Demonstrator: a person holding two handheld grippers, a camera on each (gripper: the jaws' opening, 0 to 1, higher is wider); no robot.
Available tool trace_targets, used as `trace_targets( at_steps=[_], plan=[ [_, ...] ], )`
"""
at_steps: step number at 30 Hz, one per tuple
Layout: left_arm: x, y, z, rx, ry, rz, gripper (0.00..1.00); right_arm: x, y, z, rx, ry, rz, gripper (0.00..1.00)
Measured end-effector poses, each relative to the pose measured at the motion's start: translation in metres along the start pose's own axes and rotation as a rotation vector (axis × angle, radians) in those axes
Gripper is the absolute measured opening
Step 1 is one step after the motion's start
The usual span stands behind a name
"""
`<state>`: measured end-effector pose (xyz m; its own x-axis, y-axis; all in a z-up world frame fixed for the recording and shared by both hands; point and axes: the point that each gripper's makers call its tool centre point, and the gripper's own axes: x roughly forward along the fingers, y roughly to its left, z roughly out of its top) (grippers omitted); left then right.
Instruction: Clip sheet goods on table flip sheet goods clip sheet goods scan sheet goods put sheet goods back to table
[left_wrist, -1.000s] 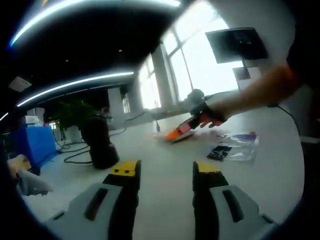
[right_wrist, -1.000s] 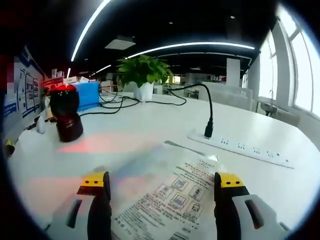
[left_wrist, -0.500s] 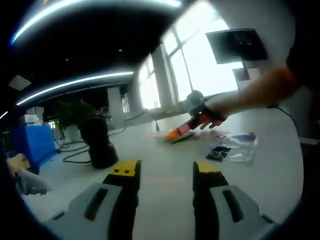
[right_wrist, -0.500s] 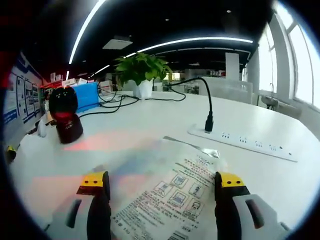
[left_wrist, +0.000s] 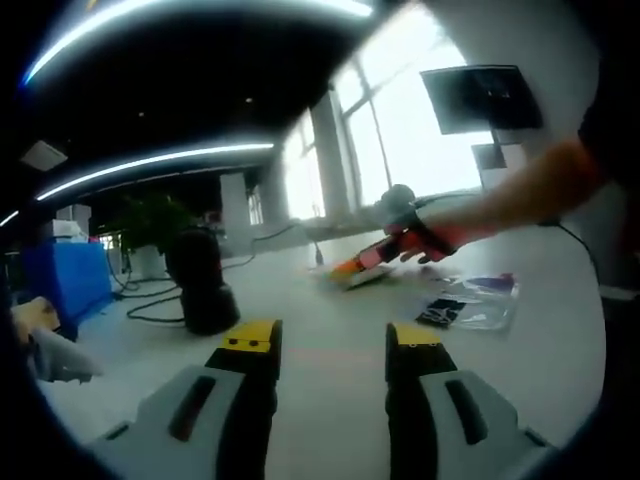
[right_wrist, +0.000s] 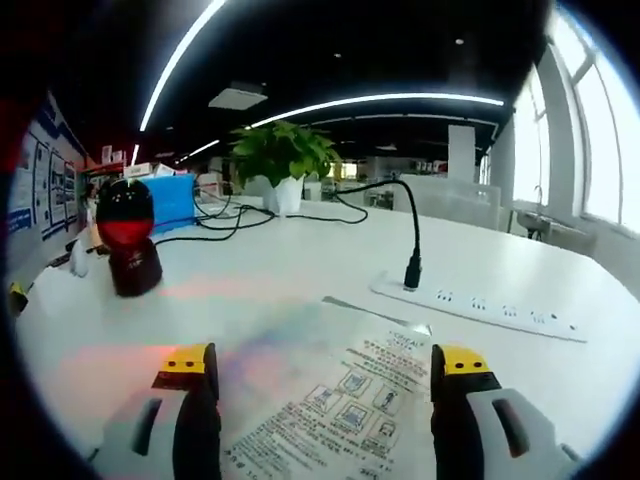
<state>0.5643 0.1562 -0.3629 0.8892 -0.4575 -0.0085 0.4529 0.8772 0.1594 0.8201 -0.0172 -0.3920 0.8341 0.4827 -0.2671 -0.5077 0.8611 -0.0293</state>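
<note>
In the right gripper view a clear sheet packet (right_wrist: 335, 405) printed with text and small pictures lies flat on the white table (right_wrist: 270, 290). My right gripper (right_wrist: 325, 365) is open, with a yellow-tipped jaw on each side of the packet. In the left gripper view my left gripper (left_wrist: 332, 340) is open over bare table with nothing between its jaws. Further off, a hand holds the orange right gripper (left_wrist: 350, 268) low over the table. Other clear packets (left_wrist: 470, 298) lie to its right. A black scanner (right_wrist: 125, 235) with a red glow stands at the left, also visible as the scanner (left_wrist: 200, 280).
A white power strip (right_wrist: 475, 305) with a black plugged cable (right_wrist: 412, 268) lies beyond the packet. A potted plant (right_wrist: 285, 150), a blue box (right_wrist: 170, 200) and loose cables sit at the back. A dark monitor (left_wrist: 485, 95) hangs on the wall by the windows.
The right gripper view has shifted slightly, with the packet sitting a little lower and nearer. In the left gripper view the hand with the orange gripper has drifted slightly rightward.
</note>
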Motion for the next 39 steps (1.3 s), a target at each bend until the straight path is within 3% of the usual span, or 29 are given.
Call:
trace_targets(
  at_steps=[5,8,14,18,21,22,30,39],
  plan=[
    [0.001,0.000,-0.001,0.001,0.004,-0.003,0.34,-0.007,0.006,0.011,-0.011,-0.032,0.021,0.80],
    [0.000,0.003,0.000,-0.003,0.001,0.012,0.34,-0.016,0.009,0.032,-0.048,-0.129,0.019,0.77],
    [-0.001,0.005,0.001,-0.023,-0.004,0.015,0.34,-0.031,0.018,0.046,-0.039,-0.151,0.054,0.77],
    [-0.001,0.003,0.000,-0.023,-0.003,0.005,0.34,-0.051,0.015,0.064,-0.052,-0.213,0.030,0.68],
    [0.000,0.004,0.000,-0.027,-0.003,0.008,0.34,-0.066,0.015,0.072,-0.038,-0.237,0.038,0.70],
    [0.000,0.004,0.001,-0.027,-0.004,0.008,0.34,-0.067,0.006,0.075,-0.035,-0.233,0.045,0.70],
    [0.002,0.005,0.000,-0.028,-0.004,0.007,0.35,-0.110,0.007,0.089,-0.052,-0.276,0.064,0.70],
    [0.005,0.007,0.002,-0.087,0.001,-0.012,0.36,-0.139,-0.008,0.093,-0.049,-0.311,0.071,0.69]
  ],
)
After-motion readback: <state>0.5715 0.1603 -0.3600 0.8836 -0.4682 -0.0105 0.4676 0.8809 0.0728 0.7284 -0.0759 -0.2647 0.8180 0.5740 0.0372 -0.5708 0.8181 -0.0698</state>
